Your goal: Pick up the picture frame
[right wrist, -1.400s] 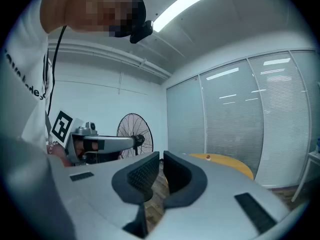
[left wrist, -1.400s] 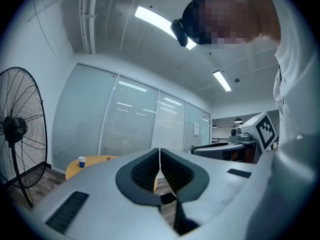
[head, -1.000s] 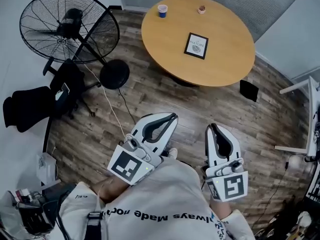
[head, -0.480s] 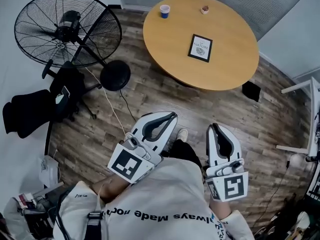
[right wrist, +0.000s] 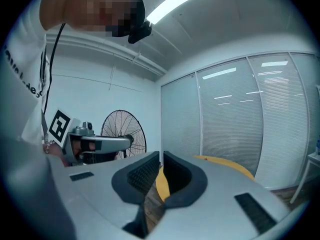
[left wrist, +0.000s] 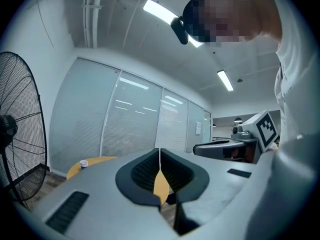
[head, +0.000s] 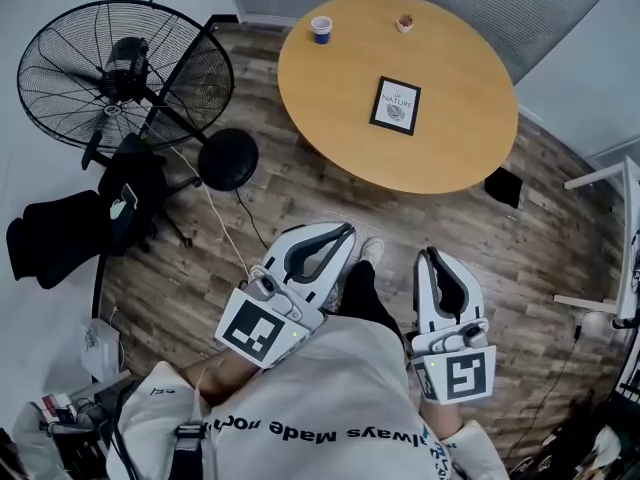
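Wood-pattern plank flooring (head: 300, 208) fills most of the head view, and a round orange-brown wooden table (head: 460, 138) is seen at the top of it. The task's thing, a black rectangular picture frame with a white print (head: 395, 106), lies flat near the middle of this table. It is well apart from a small blue and white paper cup (head: 320, 29) at the far edge. A large black floor fan (head: 110, 73) stands to the left of the table.

The white left gripper (head: 348, 232) and the white right gripper (head: 424, 254) are held close to the body, over the floor and well short of the table. In each gripper view the jaws are pressed together at the tips and nothing is held between them.

The task is judged to be at its very beginning. The frame is untouched, and the approach, the opening of the jaws, the grasp and the lift are all left to do.

Compared with one second ago, the frame sits slightly lower in the head view, and a light shoe is now seen ahead of the grippers (a step toward the table, it seems). The grippers are kept in the same place.
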Motion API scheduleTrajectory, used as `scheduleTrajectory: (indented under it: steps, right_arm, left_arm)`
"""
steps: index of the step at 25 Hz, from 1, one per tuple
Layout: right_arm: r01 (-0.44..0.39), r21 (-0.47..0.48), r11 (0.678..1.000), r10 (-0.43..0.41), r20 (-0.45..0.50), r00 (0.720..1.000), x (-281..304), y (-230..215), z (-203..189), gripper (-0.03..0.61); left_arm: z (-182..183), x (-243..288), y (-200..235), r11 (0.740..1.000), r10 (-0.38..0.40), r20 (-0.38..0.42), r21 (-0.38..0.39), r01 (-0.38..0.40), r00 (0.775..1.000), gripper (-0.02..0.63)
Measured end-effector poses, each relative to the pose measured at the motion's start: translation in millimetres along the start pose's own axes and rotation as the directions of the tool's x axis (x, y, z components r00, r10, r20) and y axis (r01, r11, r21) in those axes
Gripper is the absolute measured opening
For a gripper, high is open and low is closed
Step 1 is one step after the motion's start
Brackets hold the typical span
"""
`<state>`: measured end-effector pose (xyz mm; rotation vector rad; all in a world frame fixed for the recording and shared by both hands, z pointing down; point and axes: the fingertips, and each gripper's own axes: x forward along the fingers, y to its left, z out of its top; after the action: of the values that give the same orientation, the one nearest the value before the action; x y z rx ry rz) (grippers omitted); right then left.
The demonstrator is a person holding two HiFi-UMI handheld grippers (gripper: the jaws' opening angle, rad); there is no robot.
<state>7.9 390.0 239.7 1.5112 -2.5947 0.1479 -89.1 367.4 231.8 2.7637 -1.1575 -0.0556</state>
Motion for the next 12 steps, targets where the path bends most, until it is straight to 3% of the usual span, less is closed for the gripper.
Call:
scheduleTrajectory:
  steps: [12]
  right_arm:
    - [-0.002, -0.009, 1.0, 0.002, -0.003, 1.0, 53, -72, 9, 0.049]
  left_arm:
    - [4, 82, 31, 1.0, 0.014, -0.016, 0.005, -0.014, 1.0, 0.031]
